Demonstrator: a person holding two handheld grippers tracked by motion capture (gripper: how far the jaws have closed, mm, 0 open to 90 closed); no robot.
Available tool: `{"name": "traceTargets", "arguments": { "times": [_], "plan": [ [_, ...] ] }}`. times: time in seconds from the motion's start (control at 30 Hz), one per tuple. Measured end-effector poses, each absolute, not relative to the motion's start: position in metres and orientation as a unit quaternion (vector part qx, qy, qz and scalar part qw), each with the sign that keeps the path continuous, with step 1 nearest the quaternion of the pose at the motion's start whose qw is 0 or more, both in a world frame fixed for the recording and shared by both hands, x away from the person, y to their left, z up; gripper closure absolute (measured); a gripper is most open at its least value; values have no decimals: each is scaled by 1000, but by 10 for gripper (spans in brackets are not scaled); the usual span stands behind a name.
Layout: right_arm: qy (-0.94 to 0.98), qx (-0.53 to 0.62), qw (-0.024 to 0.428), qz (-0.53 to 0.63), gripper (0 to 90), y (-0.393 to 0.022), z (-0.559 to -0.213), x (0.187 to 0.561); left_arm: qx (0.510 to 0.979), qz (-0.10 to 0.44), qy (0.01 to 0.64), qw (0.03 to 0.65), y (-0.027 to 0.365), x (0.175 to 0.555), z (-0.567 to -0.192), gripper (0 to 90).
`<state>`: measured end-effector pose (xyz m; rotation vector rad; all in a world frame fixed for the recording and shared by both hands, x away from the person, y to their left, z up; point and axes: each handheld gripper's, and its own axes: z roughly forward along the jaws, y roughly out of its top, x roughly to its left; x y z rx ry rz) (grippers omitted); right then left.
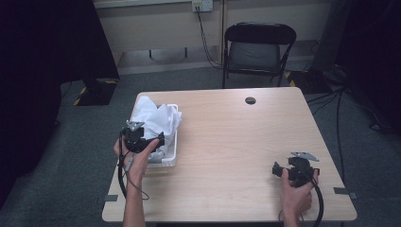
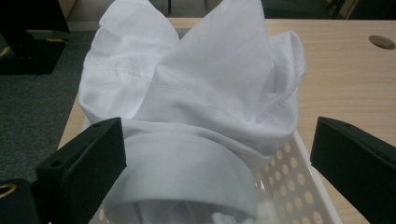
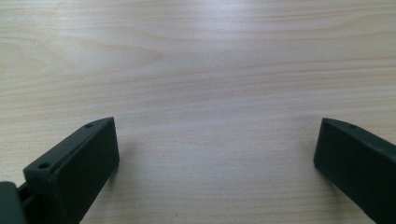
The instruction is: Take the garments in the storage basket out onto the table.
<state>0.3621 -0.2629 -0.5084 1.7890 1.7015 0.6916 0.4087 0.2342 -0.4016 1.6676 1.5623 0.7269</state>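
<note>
Right gripper [image 1: 280, 170]: rested low over bare tabletop at the near right, held in the person's right hand [image 1: 297, 196]; in the right gripper view its jaws stood spread wide with nothing but wood grain between them.
Left gripper [image 1: 160, 140]: held in the person's left hand [image 1: 135, 158] at the near end of the basket, pointing into the cloth; in the left gripper view its jaws were spread apart, one on each side of the shirt's collar band, not yet closed on it.
White shirt [image 2: 196, 93]: crumpled and heaped in the basket, rising above the rim, with a stiff folded band, seemingly the collar or a cuff, nearest the left gripper.
Basket [image 2: 294, 186]: white perforated plastic, standing on the near left part of the table, close to its left edge.
Table [image 1: 236, 137]: light wood, with a round cable hole [image 1: 250, 100] near the far edge.
Beyond: a black folding chair [image 1: 257, 47] stood behind the table on grey carpet.
Step in hand: by my reading, the approach to pick the shirt out of the basket.
Next move: it likely called for closing the left jaws on the folded band, then lifting straight up so the cloth cleared the rim without dragging the light basket along.
</note>
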Motion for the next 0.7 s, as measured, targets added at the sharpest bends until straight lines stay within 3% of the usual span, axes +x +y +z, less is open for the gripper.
{"name": "traceTargets", "arguments": {
  "times": [0.7],
  "plan": [
    [636, 669, 285, 259, 0, -263, -508, 362, 665, 263, 622, 318, 239, 441, -427, 22]
  ]
}}
